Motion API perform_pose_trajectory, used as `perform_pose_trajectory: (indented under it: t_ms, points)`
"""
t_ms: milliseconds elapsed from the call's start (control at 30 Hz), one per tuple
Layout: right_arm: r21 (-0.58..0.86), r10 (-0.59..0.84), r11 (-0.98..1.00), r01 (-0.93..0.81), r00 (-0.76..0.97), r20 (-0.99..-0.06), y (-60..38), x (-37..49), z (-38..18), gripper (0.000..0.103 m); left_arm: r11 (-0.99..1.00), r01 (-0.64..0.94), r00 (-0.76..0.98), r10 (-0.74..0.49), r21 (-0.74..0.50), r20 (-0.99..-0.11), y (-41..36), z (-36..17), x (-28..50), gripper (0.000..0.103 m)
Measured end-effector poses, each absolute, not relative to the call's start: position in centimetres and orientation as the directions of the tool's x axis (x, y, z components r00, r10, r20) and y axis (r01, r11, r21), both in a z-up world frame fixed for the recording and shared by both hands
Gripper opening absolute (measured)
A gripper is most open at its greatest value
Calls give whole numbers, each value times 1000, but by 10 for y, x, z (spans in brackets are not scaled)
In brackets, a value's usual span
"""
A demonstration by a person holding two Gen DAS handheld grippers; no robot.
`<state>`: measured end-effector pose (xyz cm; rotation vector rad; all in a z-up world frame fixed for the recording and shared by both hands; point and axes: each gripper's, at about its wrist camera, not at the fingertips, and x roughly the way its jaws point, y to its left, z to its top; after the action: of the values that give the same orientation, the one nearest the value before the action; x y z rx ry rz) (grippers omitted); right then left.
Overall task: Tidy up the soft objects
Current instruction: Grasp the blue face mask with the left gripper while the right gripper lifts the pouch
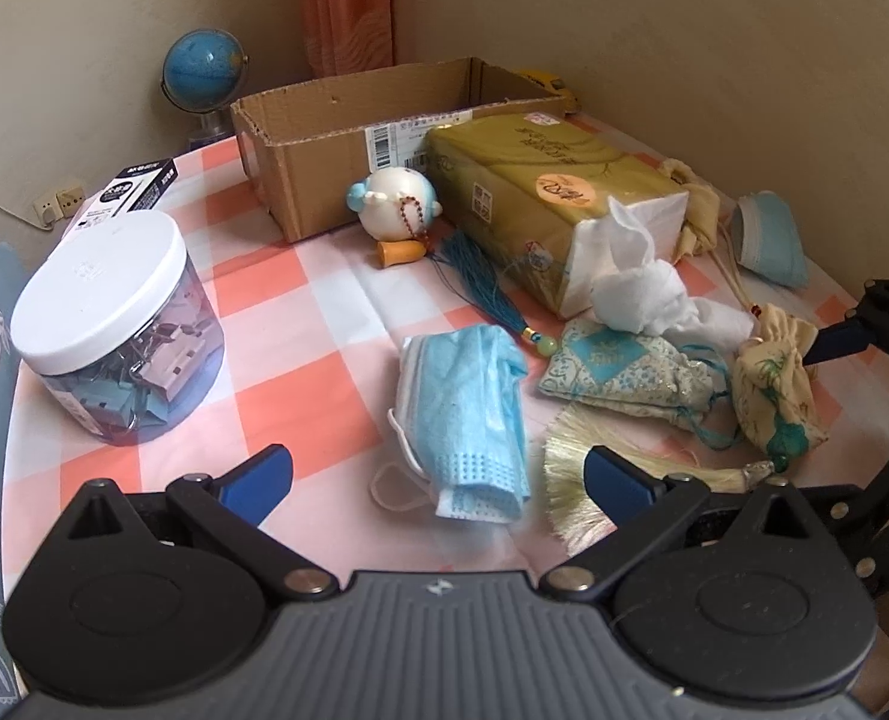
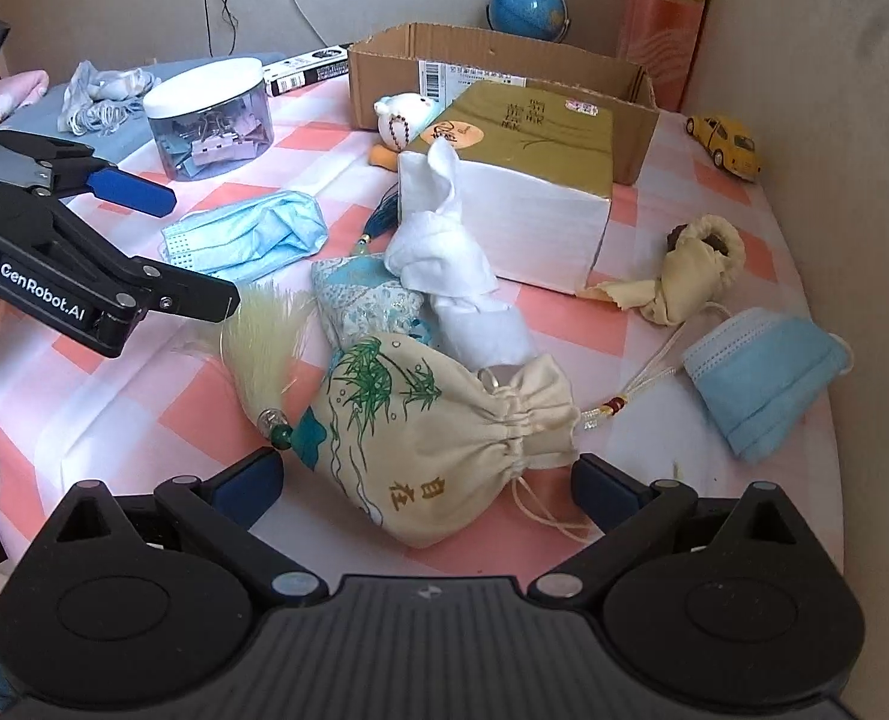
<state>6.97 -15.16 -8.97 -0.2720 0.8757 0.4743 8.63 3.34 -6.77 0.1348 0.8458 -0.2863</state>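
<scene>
A: Where's the cream drawstring pouch (image 2: pixel 438 438)?
B: On the checked tablecloth (image 2: pixel 114 408), between the right gripper (image 2: pixel 426 489)'s spread, empty fingers. Its long axis runs left-right, gathered neck pointing right.
A: And the left gripper (image 1: pixel 438 471)?
B: Fingers apart around a crumpled blue face mask (image 1: pixel 468 414), not gripping. Cardboard box (image 1: pixel 324 138)'s inside is hidden.

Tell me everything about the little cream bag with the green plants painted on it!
The cream drawstring pouch looks like soft cotton cloth. It has green bamboo-like leaves, a teal patch and two gold characters printed on it. Its neck is cinched shut in gathers, with a cord trailing out. A green bead and a pale tassel hang off its bottom end. It lies on its side on the checked tablecloth, just in front of the open right gripper, leaning against the blue patterned sachet.
</scene>
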Motion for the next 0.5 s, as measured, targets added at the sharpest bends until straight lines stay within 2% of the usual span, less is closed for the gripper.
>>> perform_pose_trajectory:
  t_ms: [267,433,500]
  points:
    - [-38,293,871,-490,579,-761,-153,65,-92,103,953,300,622,-220,-31,-751,33,-66,102,99]
    - [-37,301,870,-492,588,-751,-154,63,-93,103,949,313,597,-233,-44,-768,24,-71,107,68]
    - [-37,301,869,-494,586,-753,-154,64,-93,103,948,317,609,-211,-9,-765,19,-73,104,62]
